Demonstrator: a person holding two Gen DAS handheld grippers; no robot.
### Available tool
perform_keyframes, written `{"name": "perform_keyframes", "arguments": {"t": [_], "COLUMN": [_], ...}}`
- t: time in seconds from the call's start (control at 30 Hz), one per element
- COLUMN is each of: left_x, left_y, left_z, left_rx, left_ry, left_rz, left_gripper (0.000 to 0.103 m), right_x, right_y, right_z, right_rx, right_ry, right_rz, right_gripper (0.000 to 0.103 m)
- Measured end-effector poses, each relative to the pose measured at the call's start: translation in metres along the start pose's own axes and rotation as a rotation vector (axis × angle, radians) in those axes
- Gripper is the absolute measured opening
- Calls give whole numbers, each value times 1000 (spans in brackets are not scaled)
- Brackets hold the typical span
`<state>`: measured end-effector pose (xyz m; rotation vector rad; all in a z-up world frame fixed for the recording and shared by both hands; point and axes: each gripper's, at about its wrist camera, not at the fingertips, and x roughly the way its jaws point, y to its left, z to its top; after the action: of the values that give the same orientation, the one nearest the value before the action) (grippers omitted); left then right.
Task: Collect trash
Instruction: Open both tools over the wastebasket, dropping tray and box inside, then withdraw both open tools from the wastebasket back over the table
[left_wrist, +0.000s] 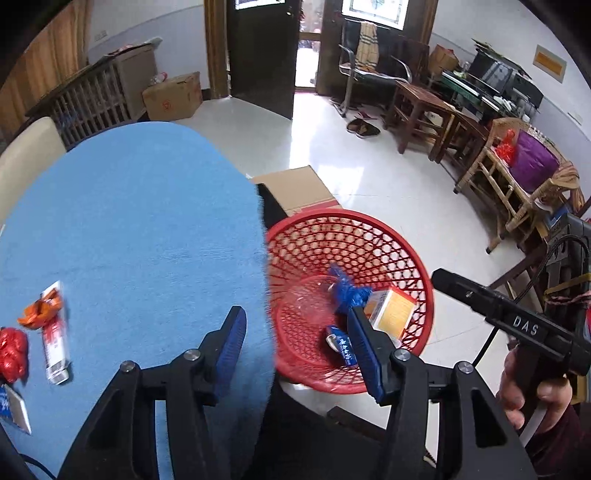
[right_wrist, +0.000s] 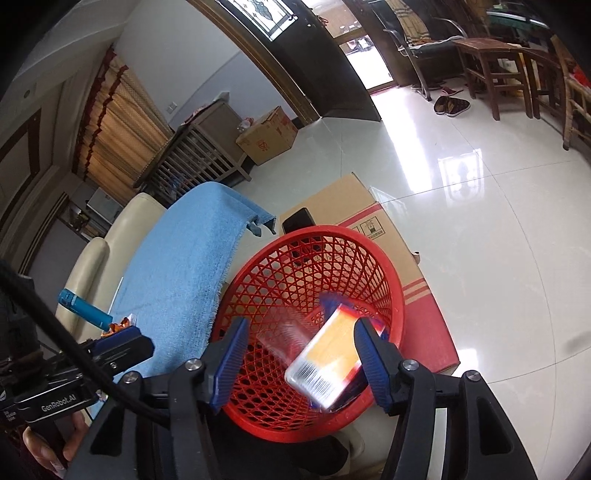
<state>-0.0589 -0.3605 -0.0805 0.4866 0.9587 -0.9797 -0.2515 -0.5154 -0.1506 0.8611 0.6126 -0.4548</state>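
Note:
A red mesh basket (left_wrist: 388, 236) (right_wrist: 369, 251) stands beside the blue-cloth table (left_wrist: 129, 229) (right_wrist: 184, 251). In it lie a yellow-orange box (left_wrist: 391, 312) (right_wrist: 328, 360), motion-blurred in the right wrist view, a blue wrapper (left_wrist: 347, 290) and a small blue packet (left_wrist: 341, 345). On the cloth lie an orange wrapper (left_wrist: 40, 308), a white-red tube (left_wrist: 55, 347), a red crumpled wrapper (left_wrist: 13, 352) and a blue-white packet (left_wrist: 13, 410). My left gripper (left_wrist: 299, 347) is open over the table edge. My right gripper (right_wrist: 299, 358) is open above the basket, empty.
A cardboard box (right_wrist: 373, 221) sits on the floor behind the basket, with a black phone (right_wrist: 297, 221) on it. A cream chair (right_wrist: 110, 236) stands at the table. A blue lighter (right_wrist: 85, 308) shows near the left gripper. Wooden stools (left_wrist: 424, 110) and another carton (left_wrist: 173, 96) stand farther off.

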Motion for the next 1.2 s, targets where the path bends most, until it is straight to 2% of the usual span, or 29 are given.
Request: {"name": "perform_keyframes", "arguments": {"t": [0.2, 0.53, 0.67, 0.9, 1.07, 1.2], "left_x": [-29, -79, -94, -116, -136, -151], "left_y": [24, 96, 130, 203, 257, 301], "left_z": [-18, -59, -90, -155, -187, -208], "left_rx": [-29, -181, -260, -457, -587, -698], "left_ry": [-36, -114, -124, -112, -131, -161], "left_rz": [78, 217, 255, 333, 385, 420], "left_gripper": [60, 62, 62, 62, 62, 69], "right_x": [-2, 0, 5, 22, 37, 46], "right_y": [14, 67, 92, 131, 165, 191], "right_z": [0, -5, -11, -27, -41, -50], "right_rx": [-35, -159, -221, -310, -391, -453], "right_ry": [-1, 17, 34, 84, 129, 151], "right_rz": [8, 37, 43, 58, 71, 87], "right_gripper": [63, 63, 63, 63, 63, 63]}}
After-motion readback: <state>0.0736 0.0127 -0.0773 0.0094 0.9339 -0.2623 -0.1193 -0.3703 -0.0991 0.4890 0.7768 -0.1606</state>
